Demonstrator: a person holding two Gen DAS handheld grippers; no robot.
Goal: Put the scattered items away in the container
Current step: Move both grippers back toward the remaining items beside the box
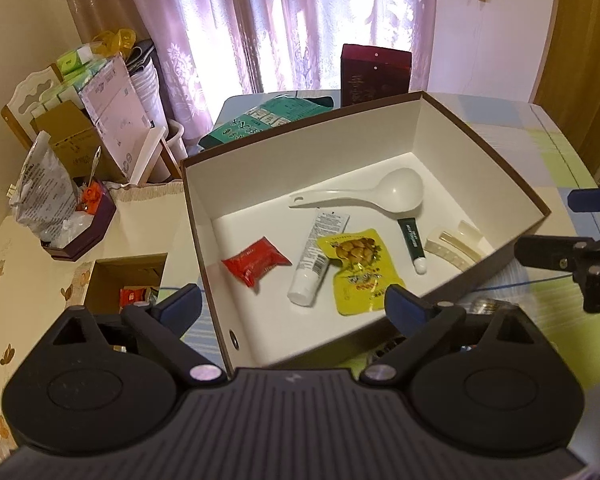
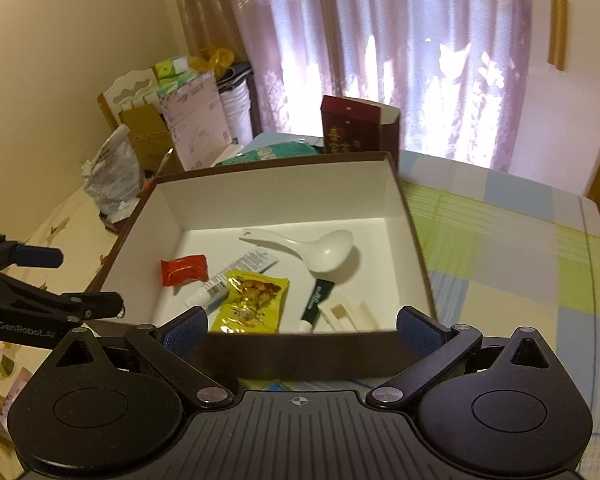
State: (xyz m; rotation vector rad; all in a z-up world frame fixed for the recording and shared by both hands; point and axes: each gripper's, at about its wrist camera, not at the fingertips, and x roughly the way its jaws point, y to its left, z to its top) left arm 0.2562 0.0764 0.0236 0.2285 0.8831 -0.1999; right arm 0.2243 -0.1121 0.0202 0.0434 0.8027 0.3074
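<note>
Six items are lying inside the box (image 1: pixel 204 216): spoon (image 1: pixel 364 194), tubes, packets, clip. We are holding both grippers (image 1: pixel 292 304) (image 2: pixel 300 328) wide open, empty, just outside it; next, we judge, checking for leftovers.

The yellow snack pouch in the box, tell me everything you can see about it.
The yellow snack pouch is a glossy, crinkled foil-like packet printed with a picture of brownish nuts or beans and red lettering too small to read. It looks sealed and lies flat on the white floor of the box, near the front wall. One edge overlaps the white tube beside it; the green tube lies close on its other side, apart from it. Neither claw touches it.
</note>
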